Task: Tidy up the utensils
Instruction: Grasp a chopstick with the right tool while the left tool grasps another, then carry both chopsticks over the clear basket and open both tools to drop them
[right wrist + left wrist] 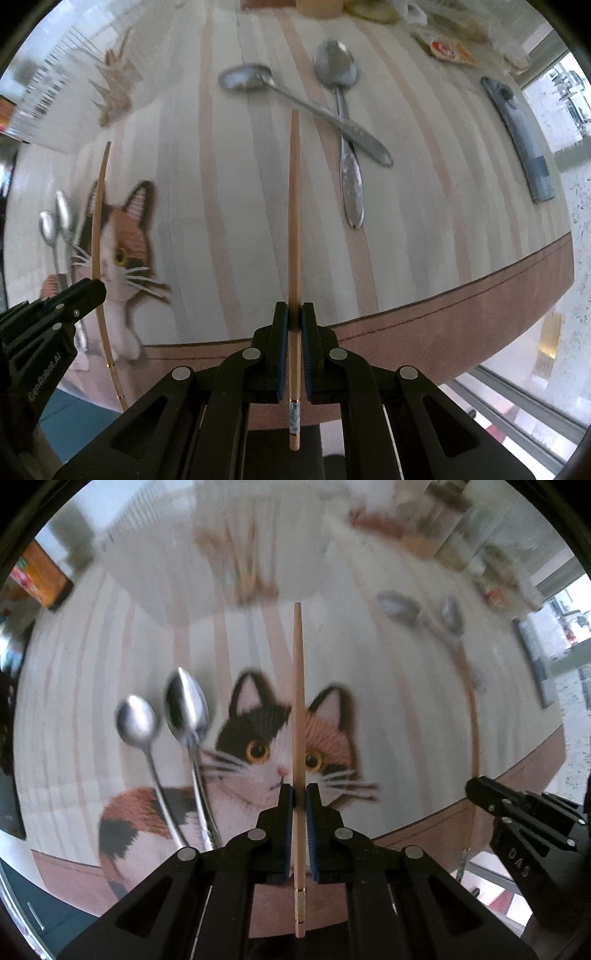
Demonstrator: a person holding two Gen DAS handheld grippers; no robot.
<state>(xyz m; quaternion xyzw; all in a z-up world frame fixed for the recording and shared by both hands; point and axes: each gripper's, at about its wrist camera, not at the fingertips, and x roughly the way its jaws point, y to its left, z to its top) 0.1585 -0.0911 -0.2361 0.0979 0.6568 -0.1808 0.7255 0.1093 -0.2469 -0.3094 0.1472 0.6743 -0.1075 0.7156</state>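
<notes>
A: Item one, left chopstick [298,716]: where was it, and how held?

B: Clamped between the jaws of the left gripper [299,794], near its butt end. Long axis ran straight ahead along the fingers, tip forward, lifted above the cat-print mat [258,738].

A: Item two?

B: Right chopstick [294,221], same arrangement: jaws of the right gripper [294,314] closed on it, tip pointing away over the striped worktop [229,206].

A: Loose stock?

B: Two small spoons [162,720] lay side by side left of the cat's face; two larger spoons [332,110] lay crossed, ahead and right of the right chopstick. A white slatted holder [207,554], blurred, with wooden sticks in it, stood ahead of the left gripper.

A: Nearer hand for the holder?

B: Judged the left; its chopstick already pointed toward it.
</notes>
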